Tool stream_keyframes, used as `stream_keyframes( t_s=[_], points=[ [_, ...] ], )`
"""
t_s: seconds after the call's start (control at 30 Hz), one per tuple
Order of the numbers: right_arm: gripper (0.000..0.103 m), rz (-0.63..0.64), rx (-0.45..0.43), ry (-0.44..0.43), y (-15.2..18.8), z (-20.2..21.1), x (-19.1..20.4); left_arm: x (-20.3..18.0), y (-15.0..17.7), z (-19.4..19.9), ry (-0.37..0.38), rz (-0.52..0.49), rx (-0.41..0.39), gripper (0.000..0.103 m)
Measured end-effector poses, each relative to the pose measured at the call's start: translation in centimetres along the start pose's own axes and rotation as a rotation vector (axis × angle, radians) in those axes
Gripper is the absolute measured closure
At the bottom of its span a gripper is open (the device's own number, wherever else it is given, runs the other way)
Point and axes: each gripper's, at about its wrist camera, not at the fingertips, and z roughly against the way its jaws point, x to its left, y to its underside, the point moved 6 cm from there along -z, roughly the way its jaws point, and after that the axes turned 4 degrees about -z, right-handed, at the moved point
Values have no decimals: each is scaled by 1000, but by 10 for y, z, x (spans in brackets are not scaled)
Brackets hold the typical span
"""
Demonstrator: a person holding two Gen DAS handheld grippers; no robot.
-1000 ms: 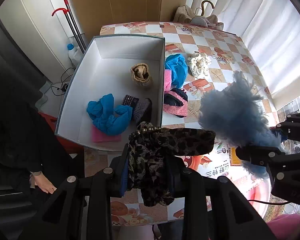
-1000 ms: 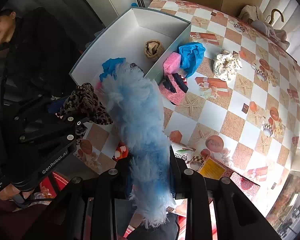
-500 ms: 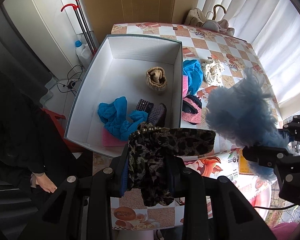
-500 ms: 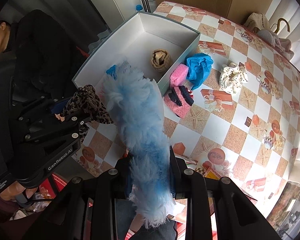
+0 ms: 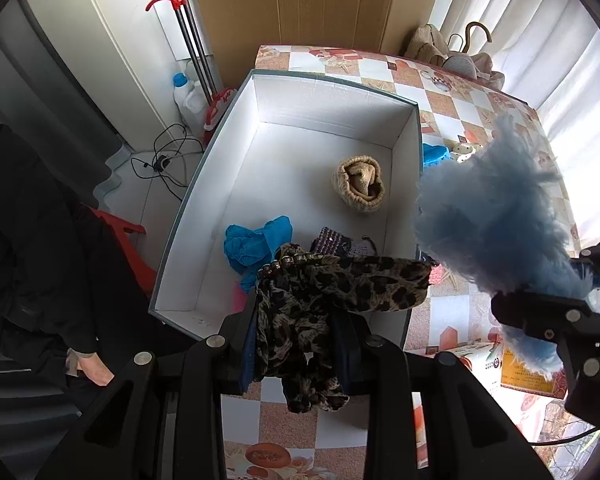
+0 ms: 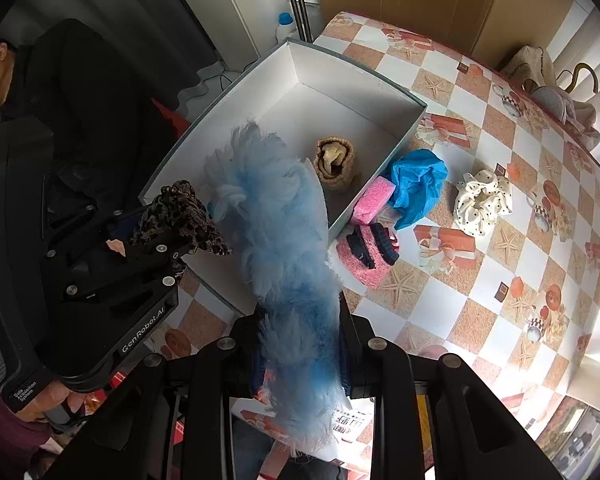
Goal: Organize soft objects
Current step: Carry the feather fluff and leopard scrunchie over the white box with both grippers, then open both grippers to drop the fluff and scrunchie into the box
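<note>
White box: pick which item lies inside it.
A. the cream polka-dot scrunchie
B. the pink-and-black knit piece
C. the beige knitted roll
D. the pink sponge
C: the beige knitted roll sits on the floor of the white box, while the scrunchie, pink sponge and pink-and-black knit piece all lie on the checkered tablecloth outside its wall.

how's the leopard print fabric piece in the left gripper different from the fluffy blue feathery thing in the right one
The leopard-print fabric piece is flat, dark brown and patterned; the fluffy blue feathery piece is plain pale blue and bushy. The leopard piece drapes limp over the left gripper, while the blue one stands up bulky and far taller from the right gripper. Both are soft items clamped between jaws, held near the white open box.
</note>
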Motion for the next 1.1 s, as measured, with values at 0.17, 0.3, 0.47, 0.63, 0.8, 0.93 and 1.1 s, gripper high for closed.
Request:
stream_keyframes(
  t_s=[0.17,0.3,0.47,0.63,0.8,0.93,1.1],
  points=[
    [74,-3,11,-6,-15,-9,4,6,-5,-11,2,24,18,69],
    [74,-5,15,-3,-26,-15,5,9,-7,-17,-3,29,28,69],
    [74,-35,28,-21,-39,-24,5,15,-7,-24,-4,50,44,69],
    [74,-57,29,-32,-53,-29,5,20,-10,-30,-7,70,59,69],
    [74,-90,15,-68,-71,-30,7,23,-13,-36,-10,76,72,69],
    [74,-99,3,-84,-84,-31,9,20,-15,-36,8,68,65,65],
    [38,-124,16,-99,-89,-36,3,16,-16,-28,37,73,15,19]
  ],
)
